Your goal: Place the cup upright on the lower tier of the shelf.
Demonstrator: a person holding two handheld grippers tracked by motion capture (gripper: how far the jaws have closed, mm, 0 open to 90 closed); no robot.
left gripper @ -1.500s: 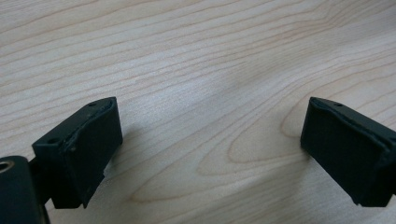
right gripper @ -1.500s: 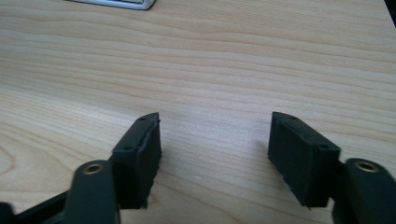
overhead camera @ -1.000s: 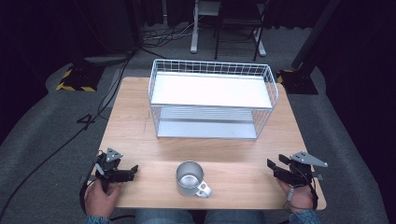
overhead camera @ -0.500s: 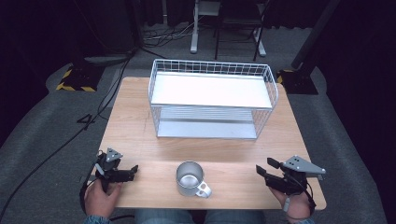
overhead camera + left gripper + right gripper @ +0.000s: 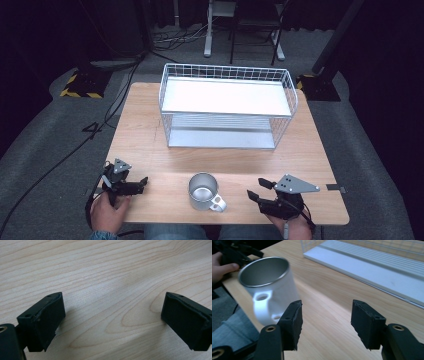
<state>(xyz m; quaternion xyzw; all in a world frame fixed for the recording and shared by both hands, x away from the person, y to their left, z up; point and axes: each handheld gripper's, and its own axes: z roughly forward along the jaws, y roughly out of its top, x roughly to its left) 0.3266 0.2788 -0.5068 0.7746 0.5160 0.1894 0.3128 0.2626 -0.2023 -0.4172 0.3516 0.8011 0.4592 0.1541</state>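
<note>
Metal mug (image 5: pixel 204 191) stands upright at bottom centre of the high view, on the wooden table (image 5: pixel 145 130) near its front edge, handle turned toward lower right. In right gripper view the mug sits upper left, slightly blurred, its base cut off behind the left jaw. Right gripper (image 5: pixel 259 190), lower right of high view, jaws apart w/ nothing between them, tips near the mug but not touching; hand mostly cut off by frame bottom. Left gripper (image 5: pixel 143 182), lower left, jaws wide apart over bare wood, well apart from mug. Wire rack (image 5: pixel 227 107) fills centre of high view; its lower shelf partly masked by mesh.
</note>
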